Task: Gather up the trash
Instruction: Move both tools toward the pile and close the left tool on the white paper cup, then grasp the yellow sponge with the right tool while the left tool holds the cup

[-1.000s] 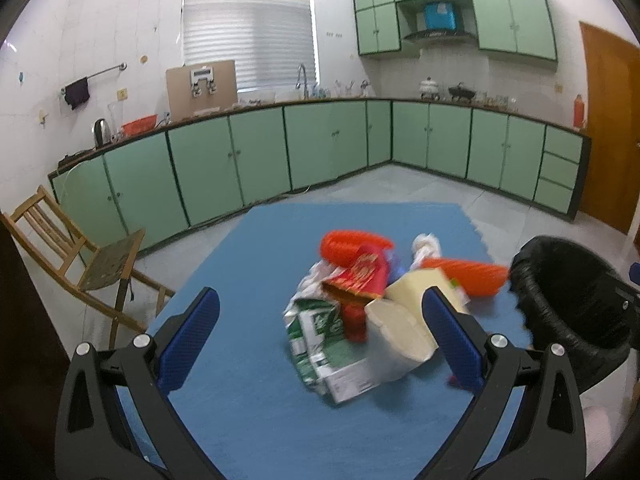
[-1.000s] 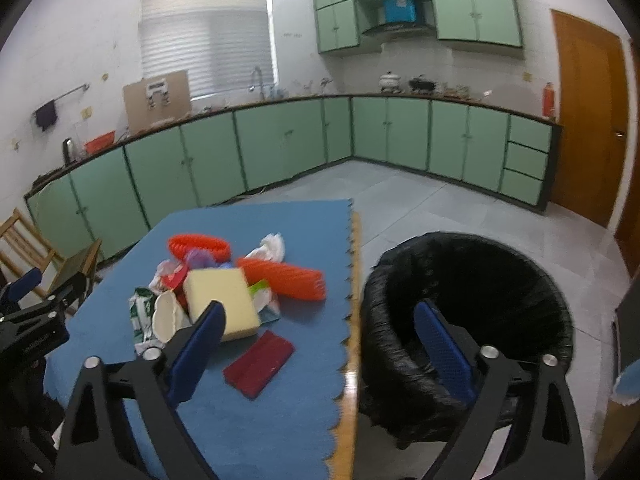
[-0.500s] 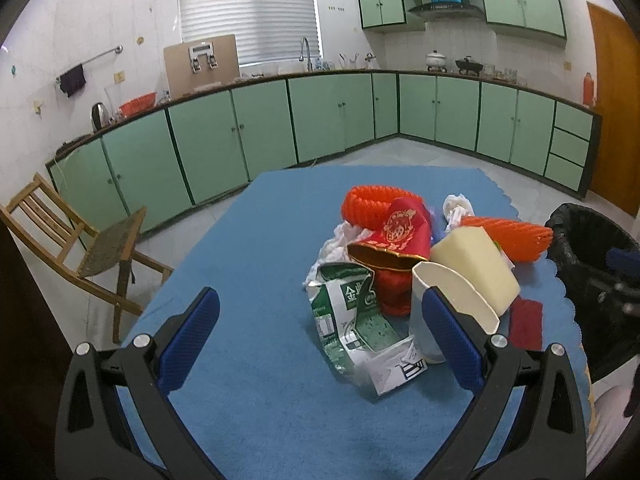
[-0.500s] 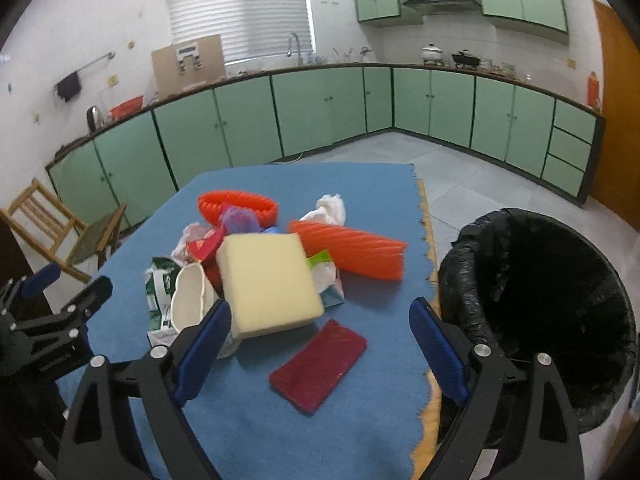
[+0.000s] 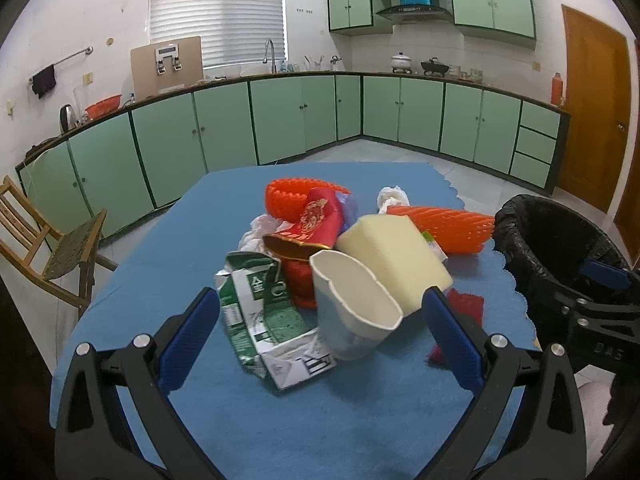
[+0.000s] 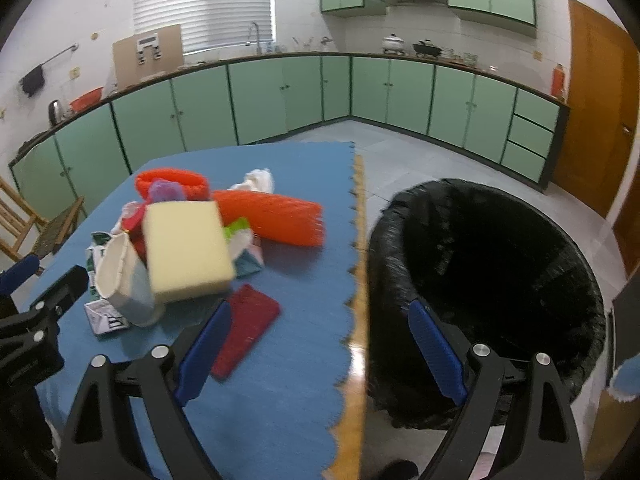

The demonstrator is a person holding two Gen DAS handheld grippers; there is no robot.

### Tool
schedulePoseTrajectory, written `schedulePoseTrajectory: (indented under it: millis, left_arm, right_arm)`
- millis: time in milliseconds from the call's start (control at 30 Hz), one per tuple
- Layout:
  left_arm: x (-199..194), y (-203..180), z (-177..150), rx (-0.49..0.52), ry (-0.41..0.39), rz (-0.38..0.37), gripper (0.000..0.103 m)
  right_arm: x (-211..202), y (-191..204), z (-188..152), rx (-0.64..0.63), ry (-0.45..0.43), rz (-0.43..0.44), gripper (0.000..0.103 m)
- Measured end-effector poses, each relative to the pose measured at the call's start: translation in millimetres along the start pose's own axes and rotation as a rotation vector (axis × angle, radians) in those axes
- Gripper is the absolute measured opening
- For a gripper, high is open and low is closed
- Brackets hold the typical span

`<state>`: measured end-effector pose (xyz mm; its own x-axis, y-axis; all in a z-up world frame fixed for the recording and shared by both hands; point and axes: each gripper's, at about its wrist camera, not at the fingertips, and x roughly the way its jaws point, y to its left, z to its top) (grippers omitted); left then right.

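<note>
A pile of trash lies on the blue mat (image 5: pixel 168 264): a white paper cup (image 5: pixel 352 312) on its side, a green milk carton (image 5: pixel 264 312), a yellow sponge block (image 5: pixel 396 252), a red pouch (image 5: pixel 312 224), orange foam nets (image 5: pixel 444 224), white tissue (image 5: pixel 394 198) and a dark red flat piece (image 6: pixel 248 328). My left gripper (image 5: pixel 320 340) is open, its jaws either side of the cup and carton, just short of them. My right gripper (image 6: pixel 320 348) is open and empty above the mat's edge, beside the red piece. The black-lined bin (image 6: pixel 480 280) stands right of the table.
A wooden chair (image 5: pixel 44 240) stands left of the table. Green cabinets (image 5: pixel 280 116) run along the back walls, and a wooden door (image 5: pixel 592 120) is at the right. The table's wooden edge (image 6: pixel 358 320) shows between mat and bin.
Both grippers have moved closer to the trash pile and lower. The left now frames the cup and carton. The right has come near the dark red piece. Nothing was picked up.
</note>
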<state>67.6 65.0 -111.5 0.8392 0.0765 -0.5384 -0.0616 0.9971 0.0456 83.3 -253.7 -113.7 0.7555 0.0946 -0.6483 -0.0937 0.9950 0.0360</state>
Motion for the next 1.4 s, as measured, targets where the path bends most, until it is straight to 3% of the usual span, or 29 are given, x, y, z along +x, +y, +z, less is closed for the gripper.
schedulePoseTrajectory:
  millis: [233, 467, 700, 800, 1100, 1267, 1400]
  left_arm:
    - [14.4, -17.6, -7.9, 0.021, 0.005, 0.037, 0.095]
    - [34.5, -18.9, -14.9, 0.031, 0.038, 0.041, 0.068]
    - [32.3, -9.5, -14.9, 0.008, 0.025, -0.053, 0.032]
    - [31.3, -5.0, -13.2, -0.002, 0.031, -0.061, 0.026]
    - [8.3, 11.0, -2.4, -0.029, -0.019, -0.081, 0.021]
    - [-3.2, 25.7, 2.1, -0.04, -0.045, -0.083, 0.021]
    - [6.0, 37.1, -2.3, -0.061, -0.005, -0.087, 0.021]
  right_arm:
    - [4.4, -9.9, -6.3, 0.02, 0.01, -0.005, 0.088]
    - [9.6, -3.6, -8.1, 0.009, 0.022, -0.001, 0.088]
    - [11.4, 5.4, -6.9, -0.01, 0.029, 0.007, 0.088]
    - [9.5, 12.2, -3.9, -0.017, 0.018, 0.019, 0.088]
    - [-0.3, 33.8, 11.6, -0.001, -0.062, 0.108, 0.088]
    - [5.9, 60.5, 19.8, -0.045, -0.062, 0.152, 0.088]
    - [20.7, 82.4, 21.6, -0.083, -0.047, 0.176, 0.088]
